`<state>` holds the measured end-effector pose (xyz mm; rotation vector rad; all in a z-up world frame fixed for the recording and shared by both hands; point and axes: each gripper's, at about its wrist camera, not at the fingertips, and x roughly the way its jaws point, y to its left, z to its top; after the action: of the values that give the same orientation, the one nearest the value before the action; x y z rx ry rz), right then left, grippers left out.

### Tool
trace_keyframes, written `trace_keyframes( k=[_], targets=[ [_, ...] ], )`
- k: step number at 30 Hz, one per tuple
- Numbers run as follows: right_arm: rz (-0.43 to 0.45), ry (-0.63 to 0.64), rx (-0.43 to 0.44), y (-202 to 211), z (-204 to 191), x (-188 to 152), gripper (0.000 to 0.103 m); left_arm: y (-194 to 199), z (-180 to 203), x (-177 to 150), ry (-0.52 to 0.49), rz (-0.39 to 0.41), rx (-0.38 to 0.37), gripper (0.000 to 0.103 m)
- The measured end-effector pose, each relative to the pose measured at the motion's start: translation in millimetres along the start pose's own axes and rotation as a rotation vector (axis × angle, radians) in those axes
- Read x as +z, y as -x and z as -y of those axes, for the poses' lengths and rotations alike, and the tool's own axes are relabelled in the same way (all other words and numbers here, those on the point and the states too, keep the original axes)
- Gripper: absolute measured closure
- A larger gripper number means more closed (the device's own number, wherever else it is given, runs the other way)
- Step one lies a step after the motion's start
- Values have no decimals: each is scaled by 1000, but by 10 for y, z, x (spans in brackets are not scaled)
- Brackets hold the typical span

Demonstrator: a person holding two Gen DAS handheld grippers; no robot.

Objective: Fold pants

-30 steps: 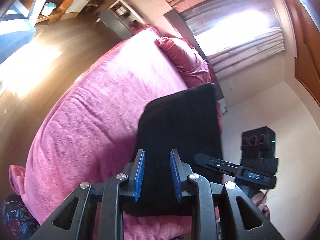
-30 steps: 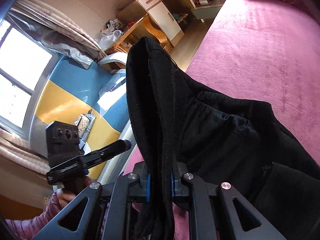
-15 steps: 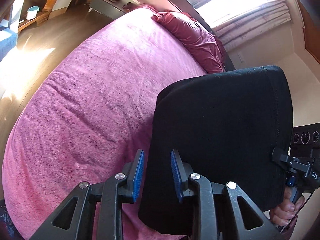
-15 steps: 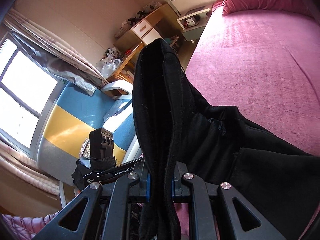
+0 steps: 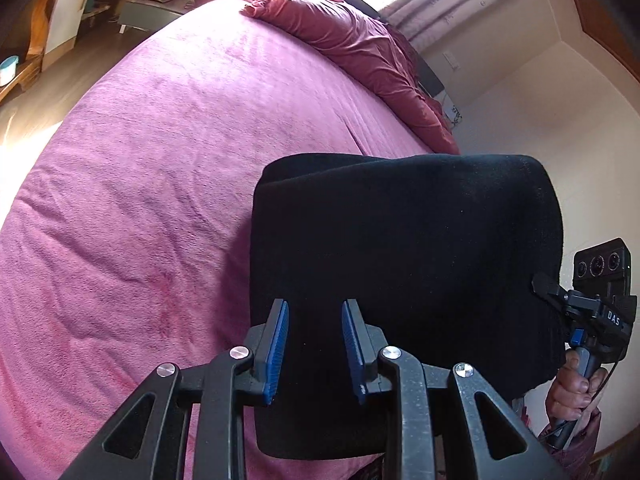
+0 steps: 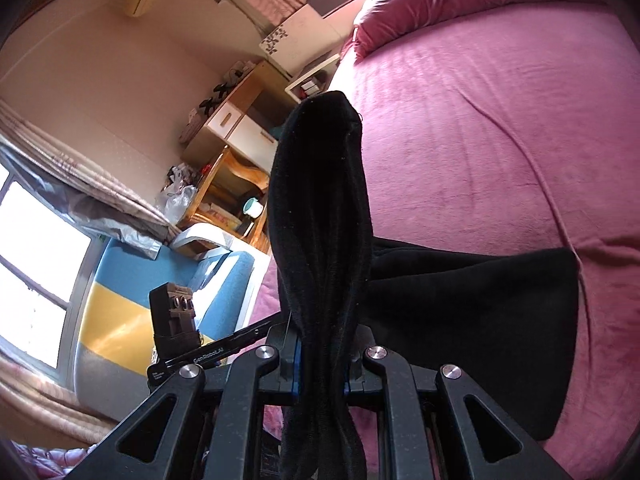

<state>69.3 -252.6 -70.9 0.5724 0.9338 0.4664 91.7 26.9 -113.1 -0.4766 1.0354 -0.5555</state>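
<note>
Pink plush bedding [image 5: 168,184] covered the wide bed, with one darker rose pillow [image 5: 360,52] lying along its far edge under a curtained window. One pair of black pants [image 5: 404,280] was in play, folded into a thick dark slab that hung above the near side of the bed.

Compared with a second earlier, the pants had swung up and broadened across the left wrist view, from a narrow panel ahead of the fingers to a wide block filling the lower right. The bed had also dropped lower in that view, so more of the pillow showed.

Two grippers were at work. The left gripper [image 5: 314,346] stood with its two blue-padded fingers apart, a clear gap between them; the black cloth lay behind that gap, and whether it touched the pads could not be told. The right gripper [image 6: 320,364] was clamped tight on a bunched upright ridge of the pants [image 6: 320,216], as it had been a second before, while the rest of the garment spread flat to the right onto the bedding [image 6: 480,120]. In the left wrist view, one bare hand [image 5: 572,392] gripped the right gripper's handle at the edge of the cloth.
</note>
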Motion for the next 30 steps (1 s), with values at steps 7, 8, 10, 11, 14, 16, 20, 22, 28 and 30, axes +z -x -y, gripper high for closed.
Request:
trace_keyframes(
  k=[7, 8, 10, 11, 14, 16, 20, 22, 28, 30],
  targets=[
    [9, -112, -74, 91, 543, -175, 89, -287, 247, -167, -77, -93, -7, 75],
    [10, -124, -88, 84, 618, -205, 89, -312, 271, -189, -83, -103, -8, 75],
    [13, -149, -101, 86, 795, -250, 89, -359, 321, -230, -98, -119, -10, 75],
    [16, -161, -109, 85, 878, -268, 89, -379, 347, -249, -108, -126, -10, 75],
    [23, -199, -144, 49, 1099, -306, 89, -457, 422, -279, -130, -149, -9, 75],
    [17, -221, -176, 10, 1280, -343, 89, -513, 480, -305, -145, -164, -11, 75],
    [-7, -277, -222, -129, 1559, -450, 89, -666, 579, -382, -184, -204, -6, 74],
    [19, -292, -207, -125, 1597, -488, 85, -738, 608, -406, -203, -214, 15, 73],
    [126, -293, -222, 254, 1474, -561, 30, -583, 690, -399, -184, -166, -20, 49],
    [167, -284, -240, 452, 1388, -590, 30, -459, 641, -415, -169, -135, -9, 48]
  ],
)
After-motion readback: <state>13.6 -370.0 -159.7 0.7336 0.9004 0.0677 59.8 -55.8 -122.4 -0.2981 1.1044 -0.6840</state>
